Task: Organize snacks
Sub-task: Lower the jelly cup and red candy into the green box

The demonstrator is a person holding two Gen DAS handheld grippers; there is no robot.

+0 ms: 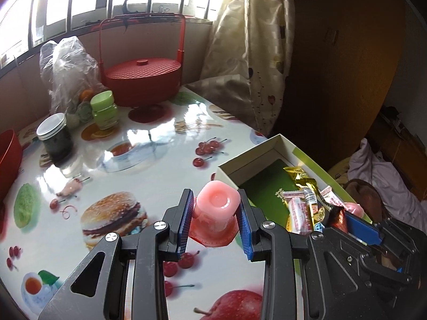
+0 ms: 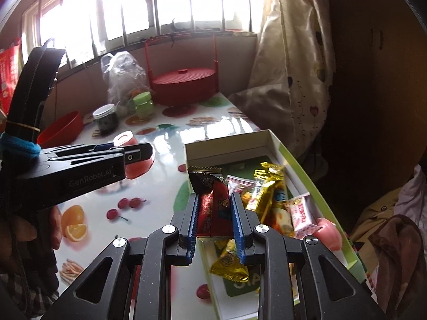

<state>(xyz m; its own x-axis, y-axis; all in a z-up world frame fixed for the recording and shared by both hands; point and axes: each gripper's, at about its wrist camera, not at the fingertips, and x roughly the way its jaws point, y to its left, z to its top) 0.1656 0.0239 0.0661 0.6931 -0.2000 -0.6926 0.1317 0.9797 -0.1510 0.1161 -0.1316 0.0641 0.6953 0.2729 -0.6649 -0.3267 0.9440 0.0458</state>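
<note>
The left tongs (image 1: 214, 220) are clamped on a pink jelly cup (image 1: 216, 209), held upside down with its red foil lid lowermost, above the bench (image 1: 149, 144) just beside the near corner of an open white box (image 1: 249, 153). The right tongs (image 2: 214, 220) are clamped on a red and black snack packet (image 2: 213, 208), held upright over the box interior (its floor is green). Inside lie gold-wrapped sweets (image 2: 263, 186), pink-and-white wrapped sweets (image 2: 300, 214) and another pink jelly cup (image 2: 329, 230) against the box's right wall. A red lidded basket (image 1: 141, 80) stands at the bench's far side.
</note>
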